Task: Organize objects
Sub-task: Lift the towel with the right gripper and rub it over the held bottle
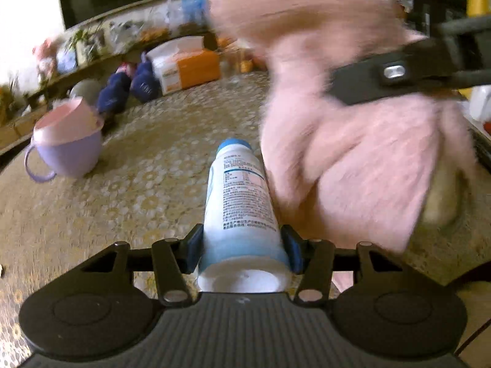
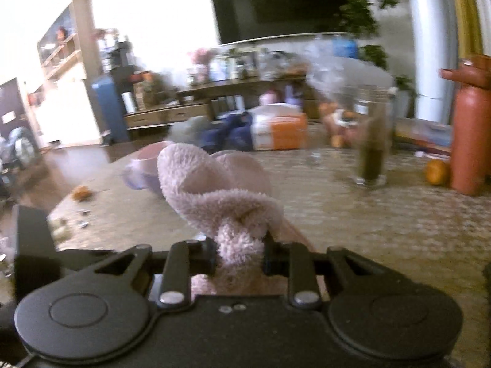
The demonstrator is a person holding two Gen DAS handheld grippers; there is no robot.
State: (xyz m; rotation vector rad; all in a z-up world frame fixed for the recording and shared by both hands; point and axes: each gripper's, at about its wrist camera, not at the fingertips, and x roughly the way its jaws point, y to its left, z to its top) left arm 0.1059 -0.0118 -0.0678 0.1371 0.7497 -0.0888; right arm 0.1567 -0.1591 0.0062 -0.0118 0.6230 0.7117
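My left gripper is shut on a white bottle with a blue cap, held lying along the fingers above the patterned table. My right gripper is shut on a fluffy pink plush cloth and holds it above the table. In the left wrist view the same pink plush hangs just right of the bottle, clamped by the right gripper's black finger. A purple cup with a pink inner cup stands at the left; it also shows behind the plush in the right wrist view.
A tall glass with dark liquid, an orange-red bottle and a small orange fruit stand at the right. An orange-and-white box and dark blue items lie at the table's far edge. Crumbs lie near the left edge.
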